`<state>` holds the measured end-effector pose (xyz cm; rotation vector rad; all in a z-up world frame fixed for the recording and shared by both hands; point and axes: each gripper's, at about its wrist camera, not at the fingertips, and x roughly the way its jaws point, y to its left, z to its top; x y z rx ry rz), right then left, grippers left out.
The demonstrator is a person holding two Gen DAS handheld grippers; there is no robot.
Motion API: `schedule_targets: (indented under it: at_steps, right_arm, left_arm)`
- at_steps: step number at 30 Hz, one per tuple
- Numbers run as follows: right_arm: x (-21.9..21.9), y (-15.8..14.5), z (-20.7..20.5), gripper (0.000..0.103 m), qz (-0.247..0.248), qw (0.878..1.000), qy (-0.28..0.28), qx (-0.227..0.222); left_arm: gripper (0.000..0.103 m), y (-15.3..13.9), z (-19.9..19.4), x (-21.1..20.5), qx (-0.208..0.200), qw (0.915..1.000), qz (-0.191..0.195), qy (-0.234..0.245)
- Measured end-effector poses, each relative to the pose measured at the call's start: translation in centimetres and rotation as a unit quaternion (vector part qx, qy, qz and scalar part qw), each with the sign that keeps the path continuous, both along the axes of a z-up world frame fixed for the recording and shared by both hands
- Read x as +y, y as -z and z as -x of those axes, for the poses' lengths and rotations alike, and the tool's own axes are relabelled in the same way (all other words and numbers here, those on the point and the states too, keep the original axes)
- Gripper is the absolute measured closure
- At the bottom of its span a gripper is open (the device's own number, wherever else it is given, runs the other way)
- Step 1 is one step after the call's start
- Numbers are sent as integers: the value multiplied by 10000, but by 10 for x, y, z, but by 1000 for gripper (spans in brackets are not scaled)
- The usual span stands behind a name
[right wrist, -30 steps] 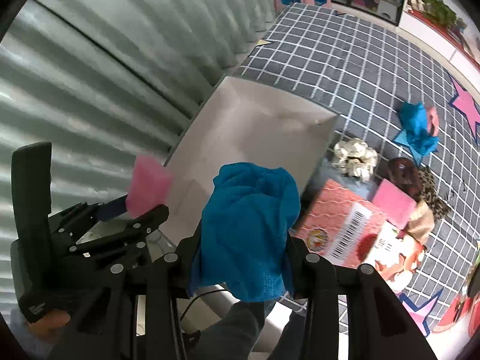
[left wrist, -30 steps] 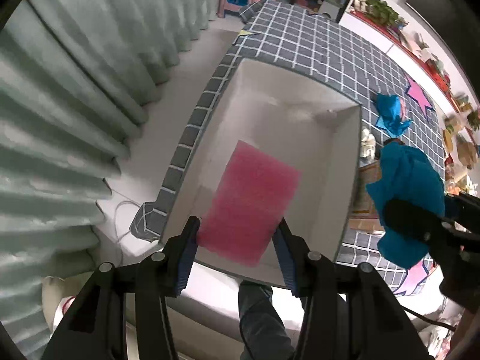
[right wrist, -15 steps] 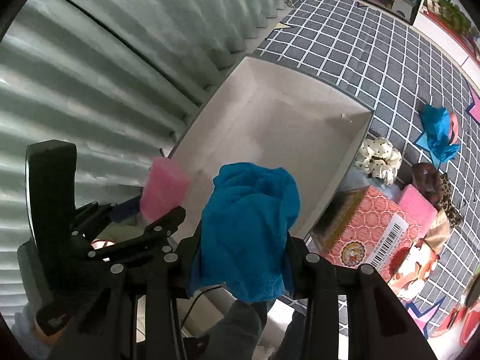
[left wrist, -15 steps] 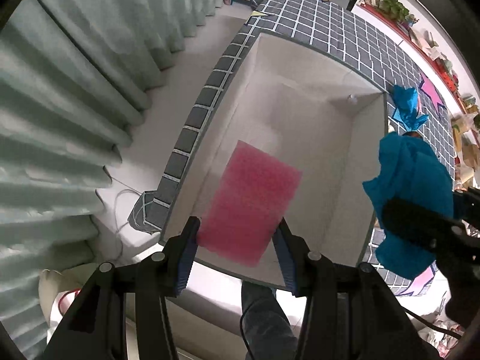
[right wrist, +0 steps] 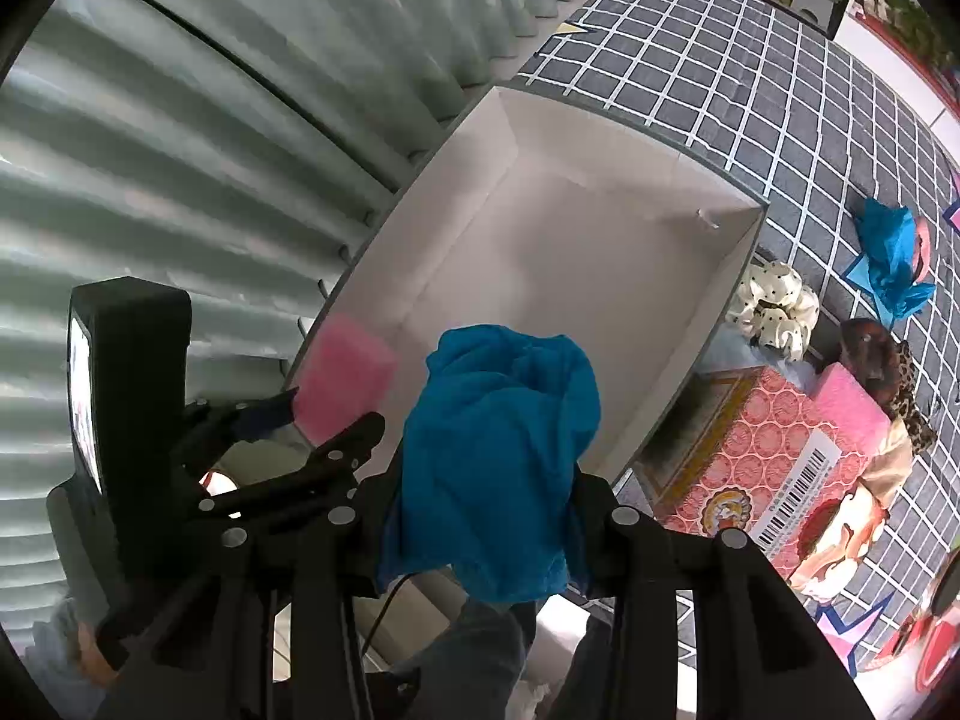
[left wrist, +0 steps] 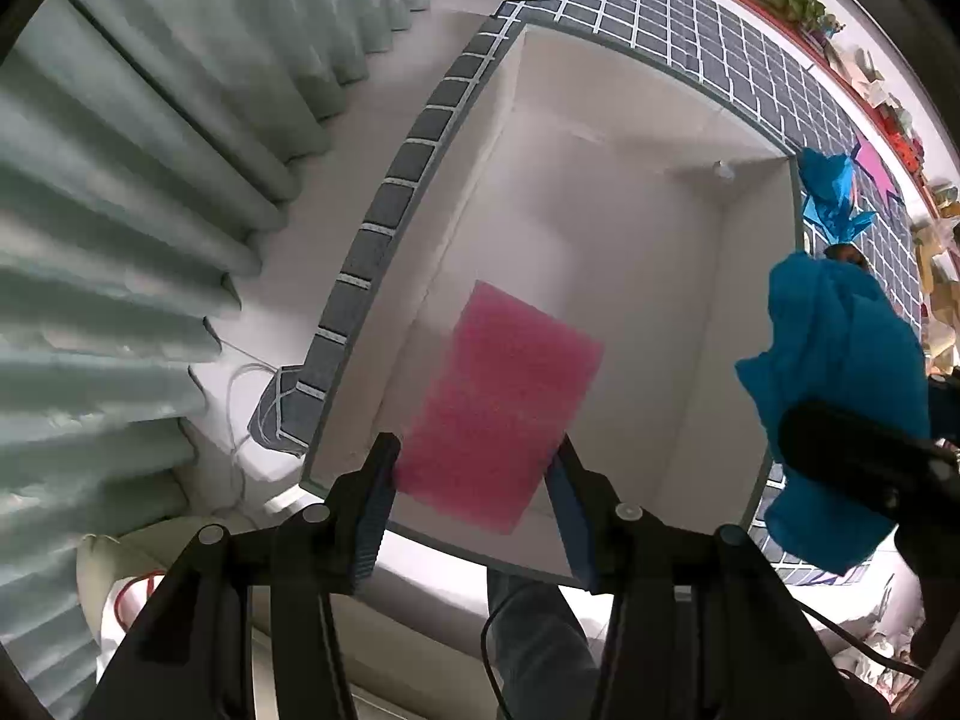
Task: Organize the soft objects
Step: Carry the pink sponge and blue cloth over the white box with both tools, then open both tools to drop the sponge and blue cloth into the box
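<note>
A pink sponge is clamped between the pads of my left gripper, hanging over the near end of an empty white box. In the right wrist view the same sponge shows at the box's near left corner. My right gripper is shut on a bunched blue cloth, held just above the box's near edge. That cloth appears at the right of the left wrist view, beside the box's right wall.
The box sits on a grey checked tablecloth next to pleated curtains. Right of the box lie a pink patterned carton, a second pink sponge, a dotted cream scrunchie, a leopard-print piece and another blue cloth.
Both grippers have sunk toward the box with their loads, so the box looks larger and closer. The grips have not changed.
</note>
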<state>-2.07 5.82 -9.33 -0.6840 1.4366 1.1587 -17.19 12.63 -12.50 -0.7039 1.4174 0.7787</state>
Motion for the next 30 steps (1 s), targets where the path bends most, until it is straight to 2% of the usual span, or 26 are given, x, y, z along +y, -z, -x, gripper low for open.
schedule_targets:
  at_steps: [30]
  right_arm:
    - [3, 13, 1, 60, 134, 9998, 27, 131]
  left_arm:
    - [50, 23, -1, -4, 294, 9995, 108, 27]
